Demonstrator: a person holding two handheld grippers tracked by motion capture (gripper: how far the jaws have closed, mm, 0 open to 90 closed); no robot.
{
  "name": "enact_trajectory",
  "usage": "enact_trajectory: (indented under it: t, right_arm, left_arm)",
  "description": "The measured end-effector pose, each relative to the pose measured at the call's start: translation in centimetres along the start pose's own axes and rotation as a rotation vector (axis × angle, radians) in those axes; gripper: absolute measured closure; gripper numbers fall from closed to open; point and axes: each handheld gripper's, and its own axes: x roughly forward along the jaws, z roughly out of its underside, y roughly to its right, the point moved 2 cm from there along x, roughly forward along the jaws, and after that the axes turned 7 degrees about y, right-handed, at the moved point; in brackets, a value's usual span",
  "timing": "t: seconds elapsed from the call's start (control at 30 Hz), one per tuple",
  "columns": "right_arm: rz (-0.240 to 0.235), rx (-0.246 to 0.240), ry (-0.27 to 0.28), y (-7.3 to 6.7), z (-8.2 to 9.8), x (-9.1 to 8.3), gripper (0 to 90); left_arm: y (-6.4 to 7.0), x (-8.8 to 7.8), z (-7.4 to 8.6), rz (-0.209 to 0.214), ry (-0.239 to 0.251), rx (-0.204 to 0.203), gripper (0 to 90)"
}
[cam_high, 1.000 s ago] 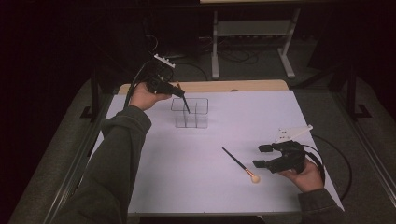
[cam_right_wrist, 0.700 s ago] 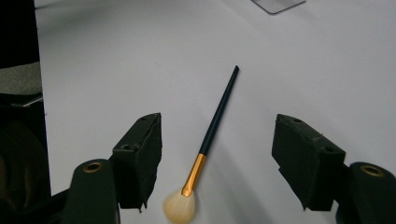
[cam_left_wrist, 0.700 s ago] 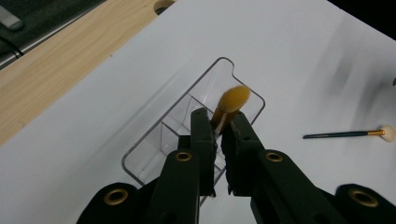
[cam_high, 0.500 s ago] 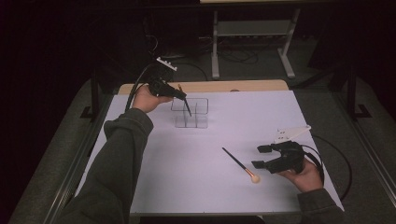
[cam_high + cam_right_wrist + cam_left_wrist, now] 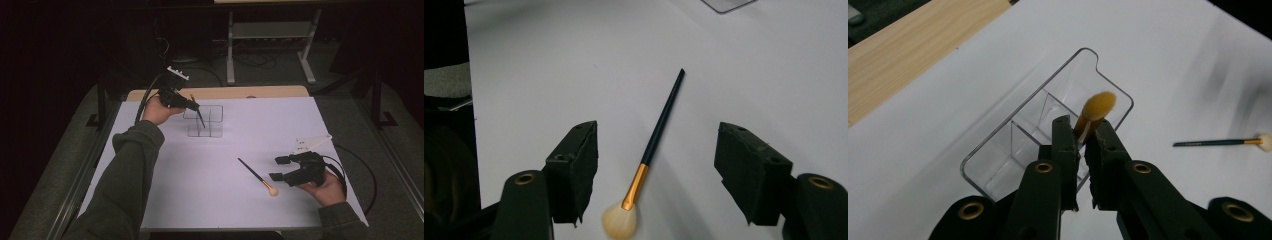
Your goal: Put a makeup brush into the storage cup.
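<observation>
One brush (image 5: 655, 145) lies between the right hand-held gripper's (image 5: 656, 175) open jaws.

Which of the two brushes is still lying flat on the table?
The pale-tipped brush by the open right gripper; the orange-tipped brush is clamped in the left gripper.

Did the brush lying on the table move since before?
No. The brush on the table lies at the same spot and slant as before, between the clear box and the open right claw.
</observation>
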Motion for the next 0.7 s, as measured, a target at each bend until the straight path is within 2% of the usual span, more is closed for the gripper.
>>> enact_trajectory:
  t: [0.07, 0.2, 0.27, 0.7]
  right_arm:
    - [0.0, -0.001, -0.001, 0.0, 0.0, 0.0, 32.8]
    - [0.001, -0.002, 0.0, -0.1, 0.0, 0.0, 32.9]
    - [0.001, -0.001, 0.001, -0.1, 0.0, 0.0, 32.9]
    - [0.005, -0.014, 0.001, -0.1, -0.1, 0.1, 33.0]
  left_arm:
    - [0.0, 0.2, 0.2, -0.003, -0.009, 0.008, 82.7]
    - [0.1, 0.3, 0.5, 0.007, -0.009, -0.004, 82.2]
    - [0.0, 0.4, 0.6, 0.013, -0.017, -0.018, 74.4]
    - [-0.2, -0.3, 1.2, -0.015, -0.021, -0.016, 69.8]
